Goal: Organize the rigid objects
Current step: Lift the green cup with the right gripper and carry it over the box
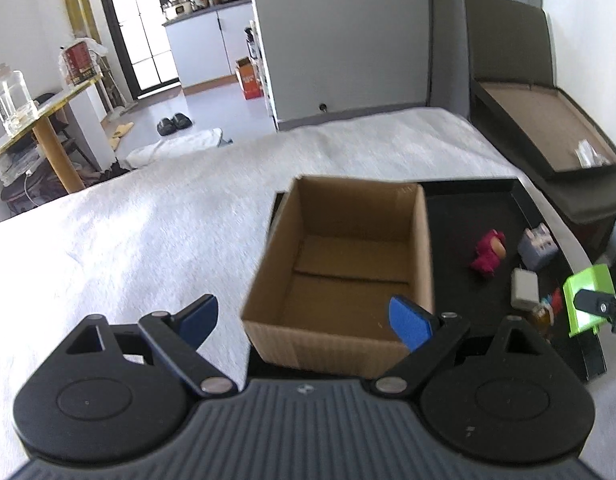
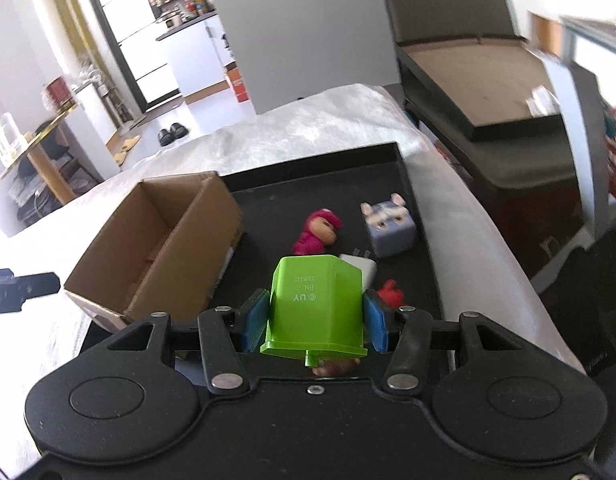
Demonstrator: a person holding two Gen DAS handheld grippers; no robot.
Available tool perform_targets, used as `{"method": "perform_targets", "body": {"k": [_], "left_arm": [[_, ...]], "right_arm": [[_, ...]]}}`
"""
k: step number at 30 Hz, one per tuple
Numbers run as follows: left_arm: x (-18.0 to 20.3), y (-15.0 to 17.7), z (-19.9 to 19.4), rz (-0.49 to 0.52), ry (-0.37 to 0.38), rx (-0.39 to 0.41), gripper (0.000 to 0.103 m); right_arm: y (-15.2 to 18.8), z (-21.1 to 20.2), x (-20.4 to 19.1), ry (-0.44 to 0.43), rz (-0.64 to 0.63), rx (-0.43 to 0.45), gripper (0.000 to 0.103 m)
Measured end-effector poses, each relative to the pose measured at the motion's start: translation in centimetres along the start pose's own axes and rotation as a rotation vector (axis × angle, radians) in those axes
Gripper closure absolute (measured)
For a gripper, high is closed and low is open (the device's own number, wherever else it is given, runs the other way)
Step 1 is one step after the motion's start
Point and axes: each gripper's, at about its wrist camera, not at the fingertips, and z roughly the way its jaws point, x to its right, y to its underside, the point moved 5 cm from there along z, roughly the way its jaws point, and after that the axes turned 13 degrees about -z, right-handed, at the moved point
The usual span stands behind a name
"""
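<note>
A green plastic block (image 2: 318, 308) hangs above the black tray (image 2: 348, 168), and my right gripper (image 2: 315, 320) is shut on its two sides. In the left wrist view the same green block (image 1: 586, 304) shows at the far right. An open, empty cardboard box (image 1: 344, 276) stands on the tray's left part. My left gripper (image 1: 303, 320) hovers open over the box's near left corner, holding nothing. On the tray lie a pink figure (image 2: 318, 230), a grey cube toy with ears (image 2: 390, 226), a white charger (image 2: 362, 270) and a small red toy (image 2: 390, 294).
The tray lies on a white fluffy cover (image 1: 147, 220). A dark sofa with a brown board (image 1: 548, 128) stands to the right. A side table with a glass jar (image 1: 9, 100) is at the far left, slippers (image 1: 173, 123) on the floor beyond.
</note>
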Motion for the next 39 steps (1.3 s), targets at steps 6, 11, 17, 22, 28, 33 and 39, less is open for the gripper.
{"method": "perform_targets", "body": {"k": [6,11,17,22,28,33,39], "left_arm": [[-2.0,-1.2,1.0,-0.072,0.021,0.012,0.010],[-3.4,-1.5,2.4,-0.126,0.044,0.002,0.010],[-4.6,-1.5,4.9,-0.141,0.032,-0.014,0.021],[-6.1,-1.1,7.0,-0.216,0.015,-0.066,0.041],[-7.0,-0.1,8.7,-0.272,0.017,-0.125,0.075],[-6.9,0.8,8.8,-0.264,0.026,-0.147,0.091],[-6.6,1.5,7.8,-0.248,0.052,-0.140,0.093]], "right_arm": [[-2.1,0.8,-2.2,-0.015,-0.057,0.001,0.053],[-3.8,1.8,-3.7,-0.027,-0.084,0.005,0.053],[-5.0,2.9,-5.4,-0.052,-0.108,0.004,0.053],[-5.6,3.6,-6.7,-0.085,-0.118,-0.012,0.053],[-6.9,4.2,-9.0,-0.115,-0.176,-0.012,0.053],[-7.4,4.7,-10.7,-0.144,-0.197,-0.006,0.053],[-7.2,4.8,-12.1,-0.150,-0.206,-0.005,0.053]]}}
